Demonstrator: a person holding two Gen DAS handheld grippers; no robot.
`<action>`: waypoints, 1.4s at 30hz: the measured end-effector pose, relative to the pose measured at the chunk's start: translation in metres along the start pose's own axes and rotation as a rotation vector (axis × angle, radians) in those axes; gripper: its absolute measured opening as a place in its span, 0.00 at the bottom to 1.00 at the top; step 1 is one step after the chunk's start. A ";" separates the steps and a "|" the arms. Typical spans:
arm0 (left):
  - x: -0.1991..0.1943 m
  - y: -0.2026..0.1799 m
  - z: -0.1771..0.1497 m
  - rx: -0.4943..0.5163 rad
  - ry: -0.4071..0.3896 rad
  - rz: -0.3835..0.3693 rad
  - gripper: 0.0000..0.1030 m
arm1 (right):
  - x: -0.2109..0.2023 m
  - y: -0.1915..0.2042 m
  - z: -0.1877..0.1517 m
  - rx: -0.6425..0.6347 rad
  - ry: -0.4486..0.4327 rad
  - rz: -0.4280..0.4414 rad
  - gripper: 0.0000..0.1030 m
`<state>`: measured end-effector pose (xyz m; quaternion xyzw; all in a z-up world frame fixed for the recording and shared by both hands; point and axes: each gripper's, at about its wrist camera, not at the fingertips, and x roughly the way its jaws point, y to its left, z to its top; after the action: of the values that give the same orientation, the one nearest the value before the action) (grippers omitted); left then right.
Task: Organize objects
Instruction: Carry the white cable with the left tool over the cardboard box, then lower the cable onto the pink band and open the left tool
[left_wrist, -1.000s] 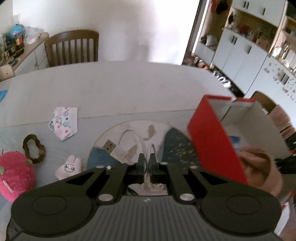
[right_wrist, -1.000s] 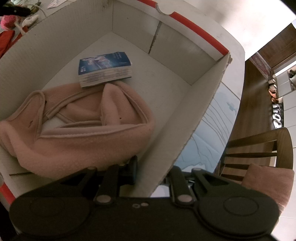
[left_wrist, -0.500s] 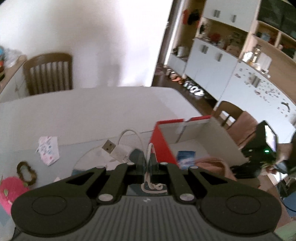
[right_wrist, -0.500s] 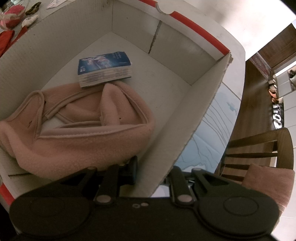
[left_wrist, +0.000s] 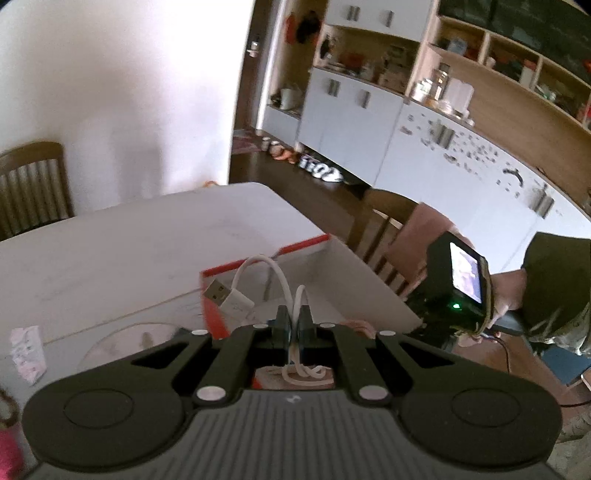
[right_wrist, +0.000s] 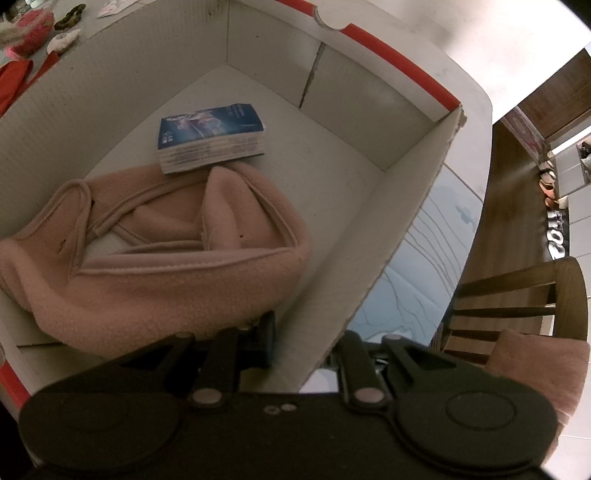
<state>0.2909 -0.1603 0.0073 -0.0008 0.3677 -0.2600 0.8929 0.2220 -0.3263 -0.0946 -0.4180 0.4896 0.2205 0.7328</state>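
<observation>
Left wrist view: a white USB cable (left_wrist: 271, 280), clenched in the left tool (left_wrist: 291, 326) near the red-rimmed cardboard box (left_wrist: 343, 266), should be released only once carried well over its wall, which the right tool (right_wrist: 303, 343) is seen pinching.

1. The left gripper (left_wrist: 292, 325) is raised above the box (left_wrist: 369, 280), its jaws clamped together on a white cable (left_wrist: 291, 295).
2. The right gripper (right_wrist: 303, 343) tilts steeply down at the box's near side wall (right_wrist: 369, 280), jaws pinched across that wall, one finger (right_wrist: 264, 343) inside the box.
3. A hand (left_wrist: 506, 295) grips the right gripper's handle beside the box.
</observation>
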 end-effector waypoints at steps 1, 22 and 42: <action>0.007 -0.003 0.001 0.008 0.009 -0.011 0.03 | 0.000 0.000 0.000 0.000 -0.001 -0.001 0.14; 0.132 -0.044 -0.029 0.127 0.196 -0.088 0.03 | -0.001 0.003 -0.003 -0.011 -0.004 -0.015 0.14; 0.159 -0.044 -0.055 0.130 0.356 -0.038 0.07 | 0.001 0.002 -0.003 -0.017 -0.004 -0.027 0.14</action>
<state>0.3287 -0.2623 -0.1287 0.0960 0.5020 -0.2962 0.8069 0.2195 -0.3280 -0.0969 -0.4303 0.4805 0.2159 0.7330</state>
